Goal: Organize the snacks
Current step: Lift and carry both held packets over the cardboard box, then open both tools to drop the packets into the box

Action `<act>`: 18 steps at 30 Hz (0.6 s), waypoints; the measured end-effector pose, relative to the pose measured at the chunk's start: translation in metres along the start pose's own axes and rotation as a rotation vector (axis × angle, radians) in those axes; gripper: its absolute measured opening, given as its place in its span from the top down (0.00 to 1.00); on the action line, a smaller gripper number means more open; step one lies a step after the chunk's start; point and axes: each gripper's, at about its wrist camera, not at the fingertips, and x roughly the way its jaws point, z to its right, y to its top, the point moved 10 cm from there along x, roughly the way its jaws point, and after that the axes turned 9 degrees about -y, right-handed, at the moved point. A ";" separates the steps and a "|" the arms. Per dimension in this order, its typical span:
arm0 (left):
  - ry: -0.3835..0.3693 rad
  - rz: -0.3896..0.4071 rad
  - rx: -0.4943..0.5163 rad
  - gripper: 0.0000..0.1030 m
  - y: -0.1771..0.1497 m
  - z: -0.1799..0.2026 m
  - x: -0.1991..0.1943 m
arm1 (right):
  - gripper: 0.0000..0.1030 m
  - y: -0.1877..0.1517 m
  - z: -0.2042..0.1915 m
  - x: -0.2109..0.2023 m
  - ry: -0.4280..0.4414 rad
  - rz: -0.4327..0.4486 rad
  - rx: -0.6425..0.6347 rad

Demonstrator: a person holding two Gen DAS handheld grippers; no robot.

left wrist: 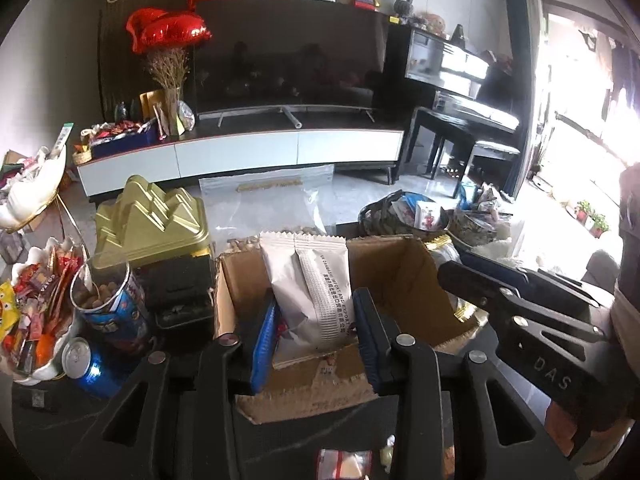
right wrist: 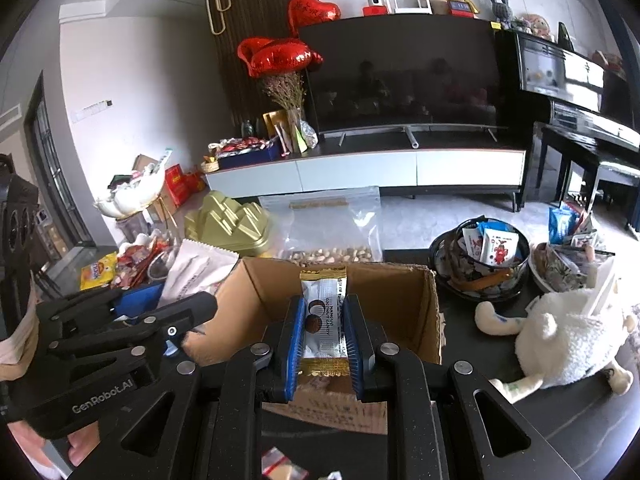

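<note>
An open cardboard box point(left wrist: 400, 272) stands on the dark table in front of both grippers. In the left wrist view my left gripper point(left wrist: 316, 340) has its blue pads on either side of an upright white snack pouch point(left wrist: 308, 288), gripping it over the left part of the box. The right wrist view shows my right gripper point(right wrist: 322, 336) shut on a small white coconut candy packet point(right wrist: 324, 316) with gold ends, held over the middle of the box point(right wrist: 400, 300). The white pouch point(right wrist: 196, 272) also shows there, off to the left.
Left of the box are a gold ridged tin point(left wrist: 156, 220), an open can of nuts point(left wrist: 108, 300), a blue drink can point(left wrist: 86, 364) and a white dish of candies point(left wrist: 36, 312). Behind it leans a zip bag of nuts point(right wrist: 332, 232). Right: bowls of packets point(right wrist: 480, 268), a plush lamb point(right wrist: 568, 332).
</note>
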 end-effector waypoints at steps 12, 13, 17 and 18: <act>0.011 0.023 0.011 0.41 -0.014 0.010 -0.023 | 0.57 -0.017 0.010 -0.017 -0.040 -0.001 0.007; -0.001 0.027 0.005 0.41 -0.017 0.014 -0.028 | 0.57 -0.017 0.010 -0.021 -0.039 0.003 0.009; -0.012 0.039 0.009 0.35 -0.022 0.025 -0.045 | 0.57 -0.023 0.011 -0.042 -0.033 0.013 0.020; -0.012 0.044 0.010 0.34 -0.025 0.027 -0.050 | 0.57 -0.026 0.011 -0.047 -0.037 0.013 0.020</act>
